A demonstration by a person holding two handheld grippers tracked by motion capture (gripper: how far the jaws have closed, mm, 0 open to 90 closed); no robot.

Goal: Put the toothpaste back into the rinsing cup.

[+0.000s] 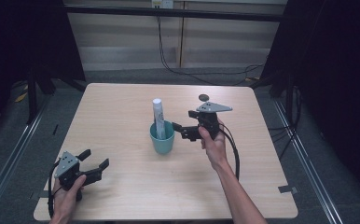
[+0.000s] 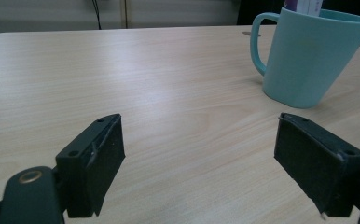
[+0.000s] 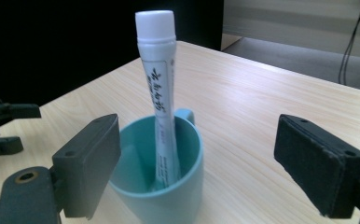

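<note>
The left tongs (image 1: 95, 159) sit at the near left corner of the light wood-grain counter (image 1: 122, 107), held low in the person's left hand (image 1: 68, 189), jaws spread wide with nothing between them; in the left gripper view the released tongs (image 2: 199, 156) frame bare counter surface. Farther in, near the counter's centre, stands the teal plastic cup with a side handle (image 1: 162, 139), upright on the counter. A white cylindrical tube with a white cap and printed label (image 1: 158, 116) stands inside the cup, leaning slightly, with its capped end rising well above the rim. The right tongs (image 1: 177, 127), held in the person's right hand (image 1: 214, 143), are just beside the cup on its right, pointing at it. In the right gripper view the right tongs (image 3: 197, 158) are released, jaws wide apart, the cup (image 3: 162, 196) and tube (image 3: 159, 84) between them but not touched. Beyond the right tongs, a small dark round object (image 1: 204, 97) lies on the counter. Past the far edge, black cables (image 1: 169, 65) hang down a pale wall panel.
</note>
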